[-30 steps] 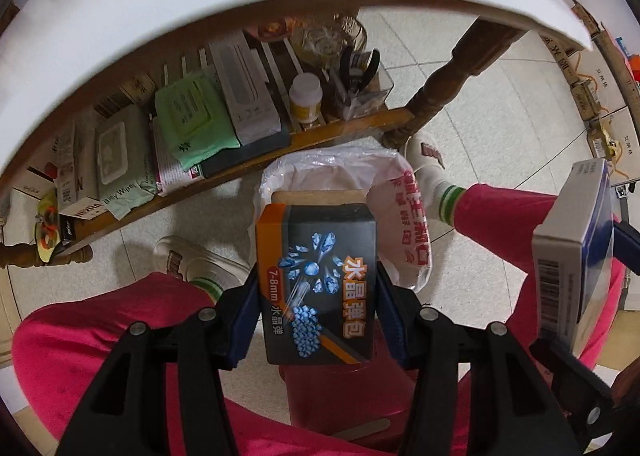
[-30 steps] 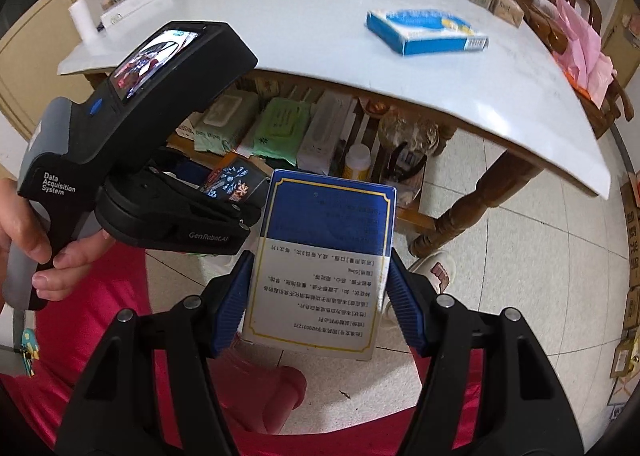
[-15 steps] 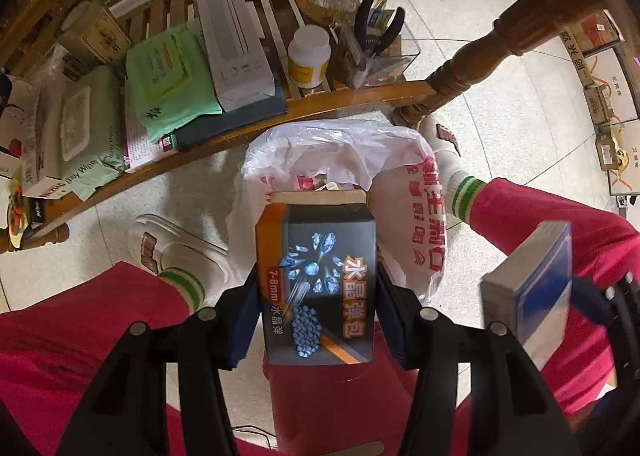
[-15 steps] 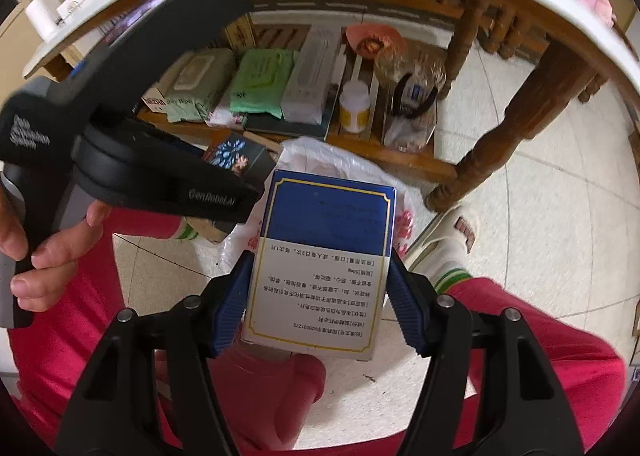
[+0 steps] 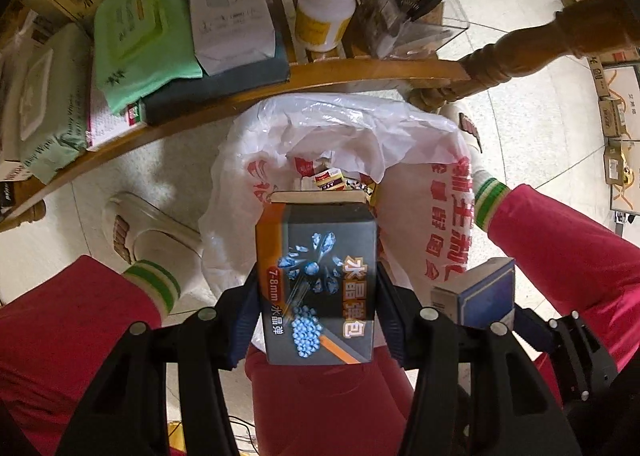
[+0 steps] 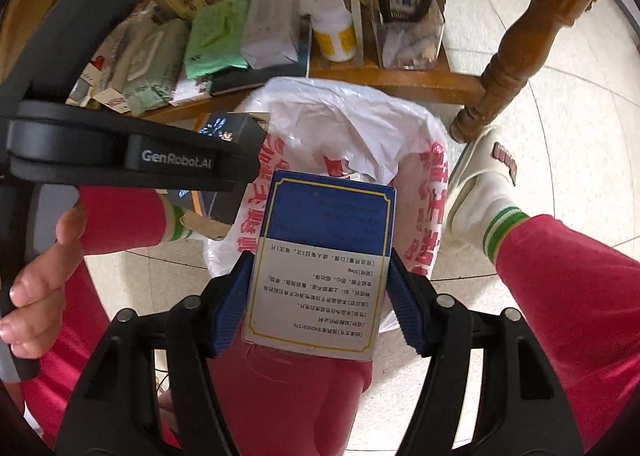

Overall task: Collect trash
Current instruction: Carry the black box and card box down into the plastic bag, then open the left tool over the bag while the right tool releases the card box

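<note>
A dark box with orange edges and blue crystals printed on it (image 5: 316,288) is clamped in my left gripper (image 5: 316,296), just above the open mouth of a white plastic bag with red print (image 5: 352,136). My right gripper (image 6: 320,292) is shut on a blue and white box with small print (image 6: 324,268) over the same bag (image 6: 352,124). That box also shows at the right of the left wrist view (image 5: 480,292). The left gripper's body and the dark box (image 6: 232,128) cross the left side of the right wrist view. Small cartons lie inside the bag (image 5: 330,178).
The bag stands on the tiled floor between a person's red-trousered legs (image 5: 560,240) and white slippers (image 5: 136,228). Behind it a wooden shelf (image 5: 360,72) holds wipes, a white box, a pill bottle (image 5: 324,12) and a clear holder. A turned table leg (image 6: 516,56) rises at right.
Both grippers have sunk from table height to under the tabletop, close over the bag, each keeping its box. The table top has left both views.
</note>
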Demonstrator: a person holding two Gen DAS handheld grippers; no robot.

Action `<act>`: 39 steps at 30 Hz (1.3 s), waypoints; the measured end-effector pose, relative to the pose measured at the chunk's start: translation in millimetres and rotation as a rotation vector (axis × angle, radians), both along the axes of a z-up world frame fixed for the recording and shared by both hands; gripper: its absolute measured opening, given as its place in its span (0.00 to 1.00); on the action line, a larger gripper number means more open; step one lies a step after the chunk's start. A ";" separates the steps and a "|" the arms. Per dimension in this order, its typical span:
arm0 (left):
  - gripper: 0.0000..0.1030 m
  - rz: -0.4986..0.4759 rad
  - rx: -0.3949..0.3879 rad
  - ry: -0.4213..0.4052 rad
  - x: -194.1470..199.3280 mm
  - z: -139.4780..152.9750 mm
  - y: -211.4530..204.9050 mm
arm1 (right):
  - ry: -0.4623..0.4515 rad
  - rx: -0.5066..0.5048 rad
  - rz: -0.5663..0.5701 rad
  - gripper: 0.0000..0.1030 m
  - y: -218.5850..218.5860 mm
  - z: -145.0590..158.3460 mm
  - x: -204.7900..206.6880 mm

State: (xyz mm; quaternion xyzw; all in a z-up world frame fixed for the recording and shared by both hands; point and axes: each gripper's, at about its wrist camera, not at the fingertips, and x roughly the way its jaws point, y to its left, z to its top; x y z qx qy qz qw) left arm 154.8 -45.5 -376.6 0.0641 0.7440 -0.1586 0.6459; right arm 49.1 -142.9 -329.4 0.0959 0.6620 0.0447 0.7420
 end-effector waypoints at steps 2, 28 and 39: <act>0.50 0.005 -0.001 0.019 2.8 -7.8 -1.3 | 0.020 0.009 -0.008 0.62 0.8 -8.4 2.4; 0.54 0.055 0.049 0.125 21.4 -63.5 -7.4 | 0.152 0.037 -0.001 0.63 6.5 -69.8 18.0; 0.69 0.038 0.064 0.113 21.0 -62.1 -8.4 | 0.148 0.042 -0.005 0.76 4.3 -71.5 21.4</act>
